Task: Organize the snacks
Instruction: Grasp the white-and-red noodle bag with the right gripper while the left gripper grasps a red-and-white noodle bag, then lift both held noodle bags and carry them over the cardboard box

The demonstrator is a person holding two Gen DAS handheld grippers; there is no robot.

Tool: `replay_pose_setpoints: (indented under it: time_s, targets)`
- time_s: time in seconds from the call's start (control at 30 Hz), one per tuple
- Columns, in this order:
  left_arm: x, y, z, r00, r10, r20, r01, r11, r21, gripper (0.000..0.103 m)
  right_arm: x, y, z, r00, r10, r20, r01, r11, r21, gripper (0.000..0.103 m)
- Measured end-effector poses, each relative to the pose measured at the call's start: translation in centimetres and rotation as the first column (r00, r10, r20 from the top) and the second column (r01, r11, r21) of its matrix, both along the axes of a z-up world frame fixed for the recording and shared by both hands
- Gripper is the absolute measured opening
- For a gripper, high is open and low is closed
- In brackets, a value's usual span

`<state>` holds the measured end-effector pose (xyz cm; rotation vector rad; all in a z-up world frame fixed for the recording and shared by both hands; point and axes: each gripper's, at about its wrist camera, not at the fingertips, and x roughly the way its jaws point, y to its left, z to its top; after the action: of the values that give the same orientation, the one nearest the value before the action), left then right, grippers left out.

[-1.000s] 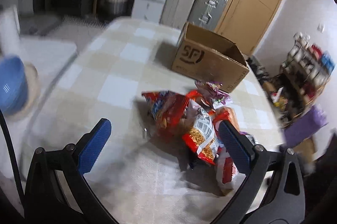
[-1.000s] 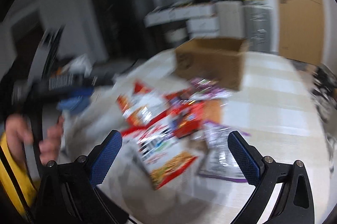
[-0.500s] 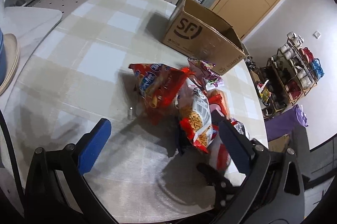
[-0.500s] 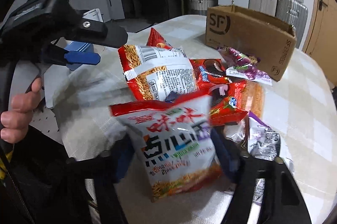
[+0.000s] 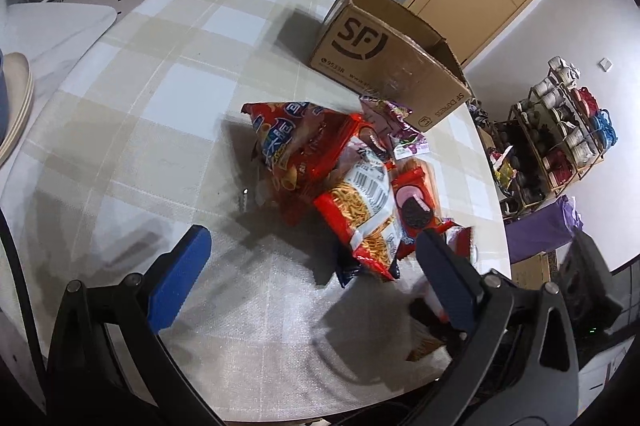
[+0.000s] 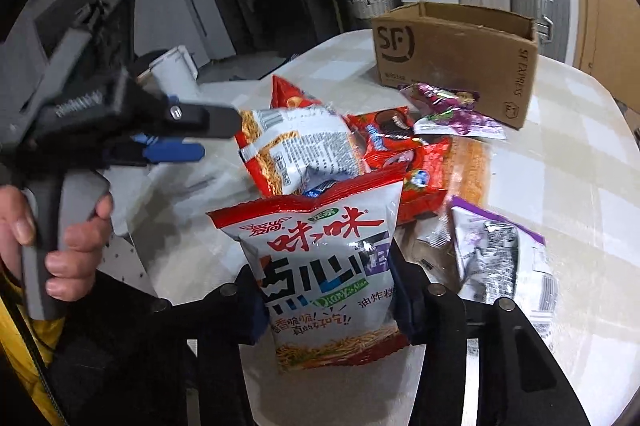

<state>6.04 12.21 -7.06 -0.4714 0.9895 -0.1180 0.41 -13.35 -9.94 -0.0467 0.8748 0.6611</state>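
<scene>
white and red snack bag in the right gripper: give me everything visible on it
The white snack bag is glossy plastic film, puffed, with a crimped red top edge, large red and dark printed characters, and a picture of fried strips along the bottom. It stands roughly upright, front facing the right wrist camera, nearer than the snack pile. The right gripper has it between its closing jaws, pads against both lower sides. Whether its base touches the table is hidden.

Red-and-white snack bag (image 6: 326, 266) — beige-and-white checked tablecloth (image 5: 160, 85) — brown box (image 5: 384, 61).
</scene>
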Motion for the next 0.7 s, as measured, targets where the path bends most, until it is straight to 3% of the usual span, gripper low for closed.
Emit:
replay_pose_setpoints:
  time_s: [0.5,0.7]
  targets:
    - [3.8,-5.0,-1.8,0.999,-0.018,-0.042,0.015,0.998,-0.069,0.101,-1.2,-2.4,1.6,0.999,-0.044,0.010,0.043,0.996,0.074,0.049]
    - [5.0,-5.2,-2.7,0.996,0.044,-0.071,-0.052,0.992,-0.113,0.096,-1.2,-3.3,1.6,0.998,-0.058,0.005,0.057,0.993,0.100,0.049]
